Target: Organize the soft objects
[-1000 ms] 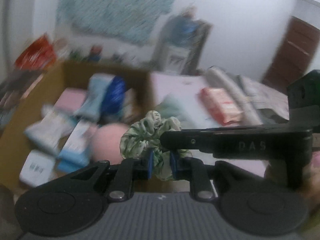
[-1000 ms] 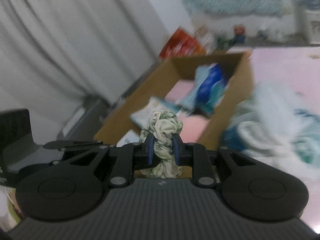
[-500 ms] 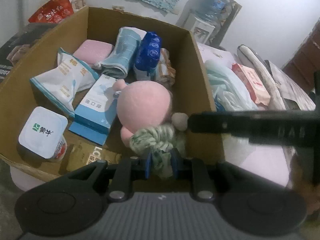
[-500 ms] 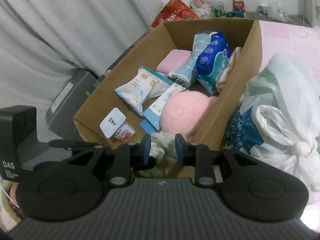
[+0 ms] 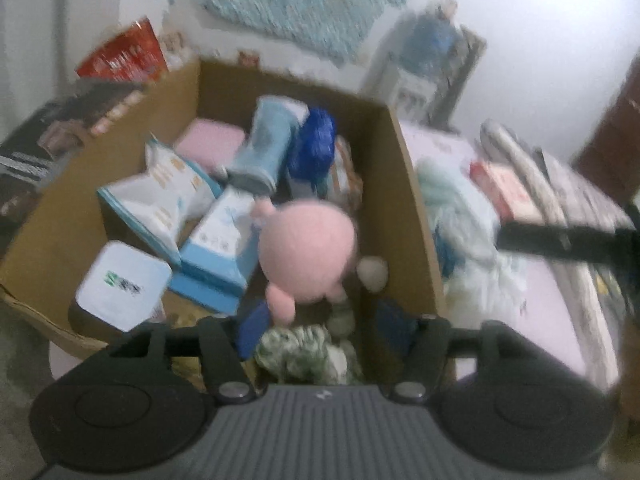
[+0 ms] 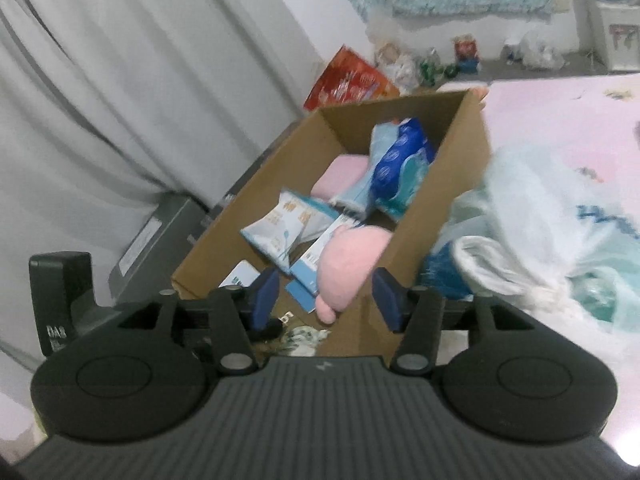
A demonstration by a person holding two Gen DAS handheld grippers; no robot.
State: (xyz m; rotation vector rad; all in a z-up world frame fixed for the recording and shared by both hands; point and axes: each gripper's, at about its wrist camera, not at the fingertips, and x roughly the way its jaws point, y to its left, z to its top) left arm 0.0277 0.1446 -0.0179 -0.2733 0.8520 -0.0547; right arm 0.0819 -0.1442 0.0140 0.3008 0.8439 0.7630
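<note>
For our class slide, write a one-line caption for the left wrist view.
Left gripper, jaws opening, releases a green-and-white scrunchie into the cardboard box beside a pink plush toy.

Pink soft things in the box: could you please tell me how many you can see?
2: a round plush near the box's front right, and a flat pad at the back left. Others may be buried.

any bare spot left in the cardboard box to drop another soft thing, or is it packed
Mostly packed. The clearest bare floor in the cardboard box is the near strip between the yogurt tub and the pink plush, just ahead of the green scrunchie. The far end, around the blue wipes pack, is crowded.
</note>
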